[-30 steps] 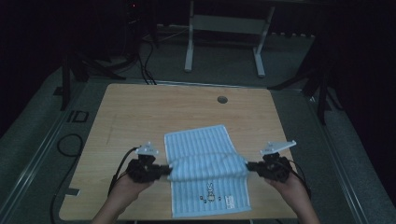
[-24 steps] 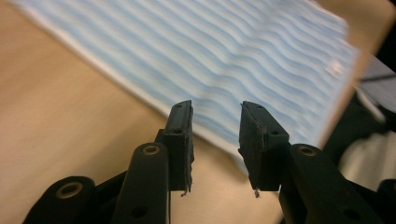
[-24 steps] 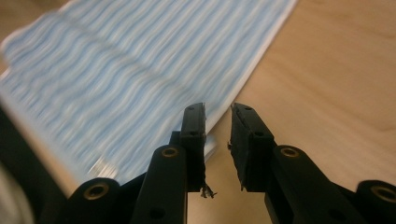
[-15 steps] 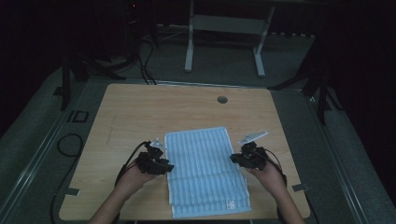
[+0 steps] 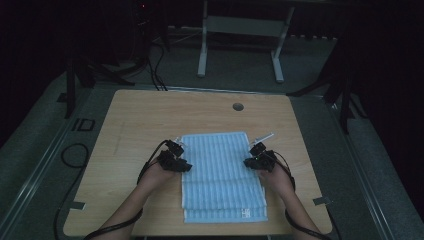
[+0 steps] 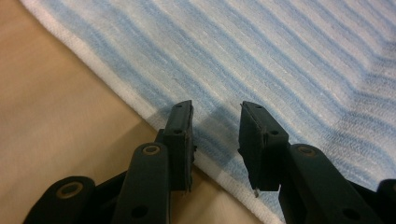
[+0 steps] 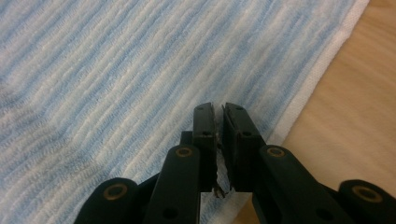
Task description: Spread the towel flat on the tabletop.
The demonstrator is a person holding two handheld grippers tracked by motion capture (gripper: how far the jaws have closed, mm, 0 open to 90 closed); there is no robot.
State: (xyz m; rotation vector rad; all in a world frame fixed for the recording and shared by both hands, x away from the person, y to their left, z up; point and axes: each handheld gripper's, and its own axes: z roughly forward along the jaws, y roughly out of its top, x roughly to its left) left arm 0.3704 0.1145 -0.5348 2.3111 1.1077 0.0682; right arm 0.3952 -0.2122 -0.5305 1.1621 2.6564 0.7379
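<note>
Black left gripper (image 6: 215, 126), brass-ringed screw holes; black trailing cables (image 5: 67, 210).

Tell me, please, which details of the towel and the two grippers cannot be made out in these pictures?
- Label on the towel: print too small, high view.
- Number of towel layers: near edges only hint at folds, high view.
- Right gripper: a frayed bit between the near-shut jaws, too small to identify, right gripper view.
- Left gripper: jaws apart; whether its tips touch the towel is unclear, left gripper view.
</note>
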